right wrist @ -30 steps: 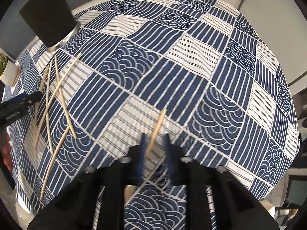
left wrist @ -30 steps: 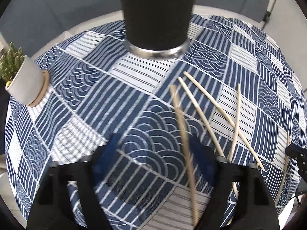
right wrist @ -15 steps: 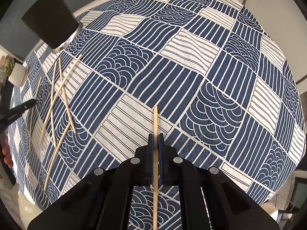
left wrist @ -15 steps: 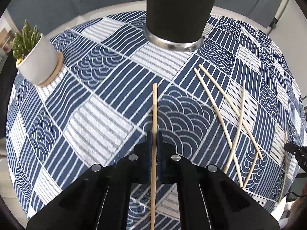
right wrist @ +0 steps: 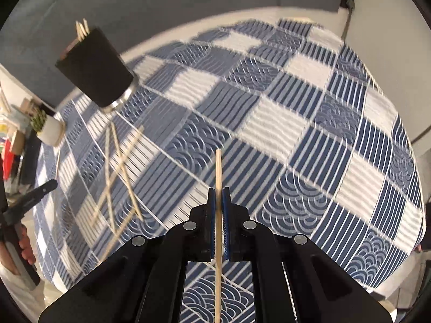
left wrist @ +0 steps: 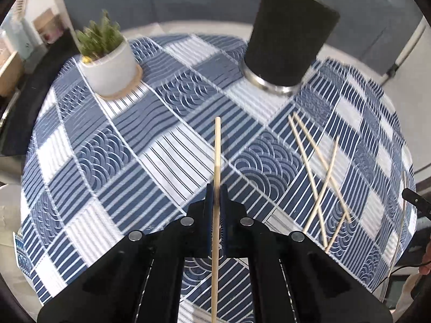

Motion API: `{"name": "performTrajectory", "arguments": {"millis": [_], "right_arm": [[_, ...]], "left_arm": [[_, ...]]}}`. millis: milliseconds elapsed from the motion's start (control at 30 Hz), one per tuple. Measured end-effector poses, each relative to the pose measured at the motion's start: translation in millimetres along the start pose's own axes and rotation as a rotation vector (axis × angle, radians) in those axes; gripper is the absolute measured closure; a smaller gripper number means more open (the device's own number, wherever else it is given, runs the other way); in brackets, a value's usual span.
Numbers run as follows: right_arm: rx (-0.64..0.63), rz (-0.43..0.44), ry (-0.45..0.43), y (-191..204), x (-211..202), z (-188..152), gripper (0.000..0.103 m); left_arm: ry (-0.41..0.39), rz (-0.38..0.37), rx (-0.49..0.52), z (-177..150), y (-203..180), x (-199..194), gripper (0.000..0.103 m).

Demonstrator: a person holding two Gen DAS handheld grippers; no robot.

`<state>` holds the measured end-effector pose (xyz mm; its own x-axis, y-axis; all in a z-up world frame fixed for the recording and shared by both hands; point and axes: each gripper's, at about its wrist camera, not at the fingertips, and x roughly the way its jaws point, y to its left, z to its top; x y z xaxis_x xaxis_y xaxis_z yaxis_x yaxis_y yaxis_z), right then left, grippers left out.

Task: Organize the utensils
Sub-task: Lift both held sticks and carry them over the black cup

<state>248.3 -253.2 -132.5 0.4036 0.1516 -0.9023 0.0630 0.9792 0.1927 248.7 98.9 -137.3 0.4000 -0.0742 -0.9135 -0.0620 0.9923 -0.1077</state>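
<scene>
Patterned tablecloth point(left wrist: 113, 158), left gripper point(left wrist: 216, 196) & right gripper point(right wrist: 218, 202) each clamping a chopstick, w/ open cloth ahead

loose chopsticks point(left wrist: 320, 172) lie on the tablecloth point(left wrist: 167, 161) before the holder point(left wrist: 288, 45); potted plant point(left wrist: 107, 59) to its left.

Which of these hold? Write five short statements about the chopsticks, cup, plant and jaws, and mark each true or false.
1. The left gripper has its jaws shut on a chopstick. True.
2. The right gripper is empty. False: its jaws clamp a chopstick too.
3. The cup already holds chopsticks. True: tips show above its rim.
4. The plant lies tipped over. False: it stands upright on a coaster.
5. No chopsticks remain on the cloth. False: several loose chopsticks lie crossed there.
</scene>
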Motion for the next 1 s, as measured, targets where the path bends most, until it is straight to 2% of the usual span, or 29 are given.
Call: {"name": "performTrajectory", "arguments": {"millis": [233, 533, 733, 1000], "right_arm": [[-0.053, 0.042, -0.098, 25, -34, 29, 0.098], [-0.129, 0.087, -0.244, 56, -70, 61, 0.098], [-0.153, 0.134, -0.296, 68, -90, 79, 0.098], [-0.163, 0.147, -0.347, 79, -112, 108, 0.098]], "left_arm": [[-0.095, 0.003, 0.003, 24, 0, -43, 0.098], [-0.170, 0.018, 0.020, 45, -5, -82, 0.098], [-0.229, 0.006, 0.039, 58, -12, -105, 0.098], [-0.308, -0.026, 0.071, 89, -30, -129, 0.098]]}}
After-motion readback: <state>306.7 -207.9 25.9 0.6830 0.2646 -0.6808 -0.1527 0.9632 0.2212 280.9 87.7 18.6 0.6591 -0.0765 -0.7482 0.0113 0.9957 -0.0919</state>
